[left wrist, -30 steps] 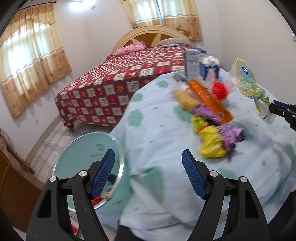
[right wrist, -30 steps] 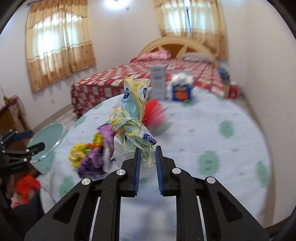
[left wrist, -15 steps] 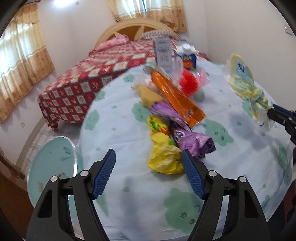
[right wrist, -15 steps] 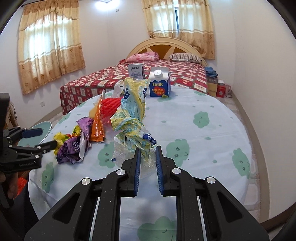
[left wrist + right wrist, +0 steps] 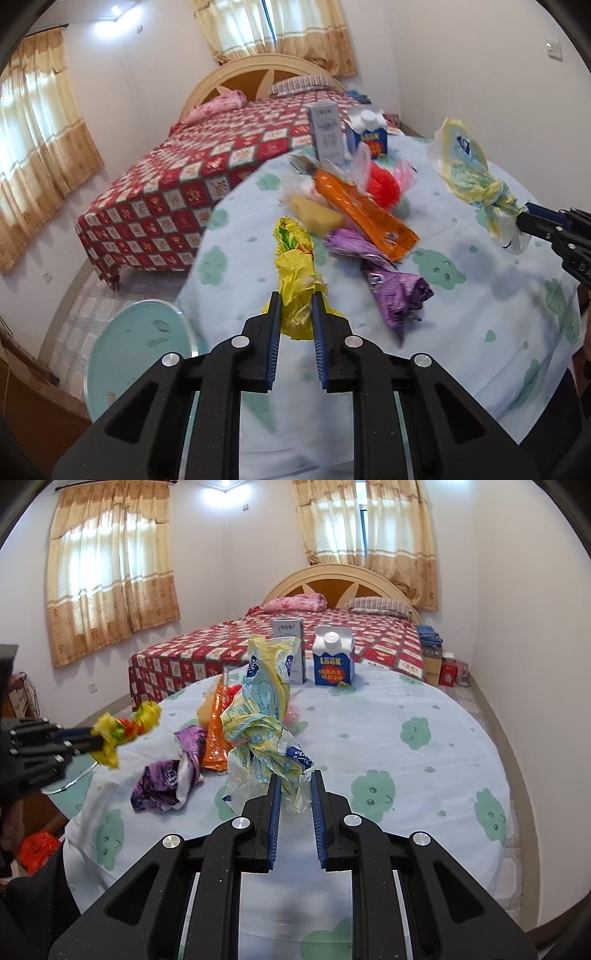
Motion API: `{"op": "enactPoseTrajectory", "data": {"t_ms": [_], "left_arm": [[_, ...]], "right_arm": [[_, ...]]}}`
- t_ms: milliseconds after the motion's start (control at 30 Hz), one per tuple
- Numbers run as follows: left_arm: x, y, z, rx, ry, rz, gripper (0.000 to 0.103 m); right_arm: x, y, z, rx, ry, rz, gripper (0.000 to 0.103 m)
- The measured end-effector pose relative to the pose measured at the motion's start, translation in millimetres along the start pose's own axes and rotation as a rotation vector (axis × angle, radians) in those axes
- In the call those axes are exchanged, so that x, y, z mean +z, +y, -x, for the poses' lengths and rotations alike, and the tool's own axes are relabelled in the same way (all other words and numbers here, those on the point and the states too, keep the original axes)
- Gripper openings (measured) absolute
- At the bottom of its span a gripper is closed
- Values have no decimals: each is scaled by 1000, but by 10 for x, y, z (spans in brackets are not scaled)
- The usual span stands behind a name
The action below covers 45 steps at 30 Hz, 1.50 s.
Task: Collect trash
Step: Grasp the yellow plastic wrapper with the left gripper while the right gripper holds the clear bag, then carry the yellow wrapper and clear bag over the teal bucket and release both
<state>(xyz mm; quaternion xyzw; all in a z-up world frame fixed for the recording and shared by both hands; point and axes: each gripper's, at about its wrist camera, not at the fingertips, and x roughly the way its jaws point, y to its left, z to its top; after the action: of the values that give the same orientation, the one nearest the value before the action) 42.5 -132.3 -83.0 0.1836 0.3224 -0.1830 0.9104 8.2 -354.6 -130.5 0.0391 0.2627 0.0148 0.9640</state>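
1. Left wrist view: the left gripper (image 5: 295,314) is closing, and its blue pads press on both sides of a crumpled yellow wrapper (image 5: 297,273). The wrapper stands up from between the fingers, raised clear of the bench (image 5: 480,314), which carries a pale blue cloth with green prints.
2. Same view, on the bench beyond: a purple wrapper (image 5: 391,280) lies just right of the yellow one. An orange packet (image 5: 365,214) lies slanted behind it, with a yellow lump (image 5: 317,218) beside it and a red mesh ball (image 5: 384,188) further back.
3. Same view, far edge: a grey carton (image 5: 327,136) and a blue carton (image 5: 369,133) stand upright side by side. A bed (image 5: 184,184) with a red chequered cover lies beyond. A round teal lid (image 5: 140,354) sits low at the left, below the bench edge.
4. Same view, right edge: the right gripper (image 5: 528,218) enters, clamped on a knotted pale plastic bag (image 5: 469,166).
5. Right wrist view: the right gripper (image 5: 295,790) has its fingers drawn in on the bag (image 5: 266,716), which rises from between the pads above the bench (image 5: 406,757).
6. Same view, left: the left gripper (image 5: 88,740) holds the yellow wrapper (image 5: 125,727) in the air at the bench's left edge. The purple wrapper (image 5: 166,779) and orange packet (image 5: 216,738) lie on the cloth between the two grippers.
7. Same view, rear: both cartons, grey (image 5: 290,646) and blue (image 5: 334,657), stand upright near the far edge.
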Motion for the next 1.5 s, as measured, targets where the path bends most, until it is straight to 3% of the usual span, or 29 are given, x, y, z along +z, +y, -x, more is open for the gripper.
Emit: {"op": "enactPoseTrajectory", "data": {"t_ms": [633,1500], "left_arm": [[-351,811,211,117,6,99,17],[-721,1649,299,236,45,219,17]], "right_arm": [[422,778,-295,110,-21,109,17],[643,1680,-705,220,22,253,18]]}}
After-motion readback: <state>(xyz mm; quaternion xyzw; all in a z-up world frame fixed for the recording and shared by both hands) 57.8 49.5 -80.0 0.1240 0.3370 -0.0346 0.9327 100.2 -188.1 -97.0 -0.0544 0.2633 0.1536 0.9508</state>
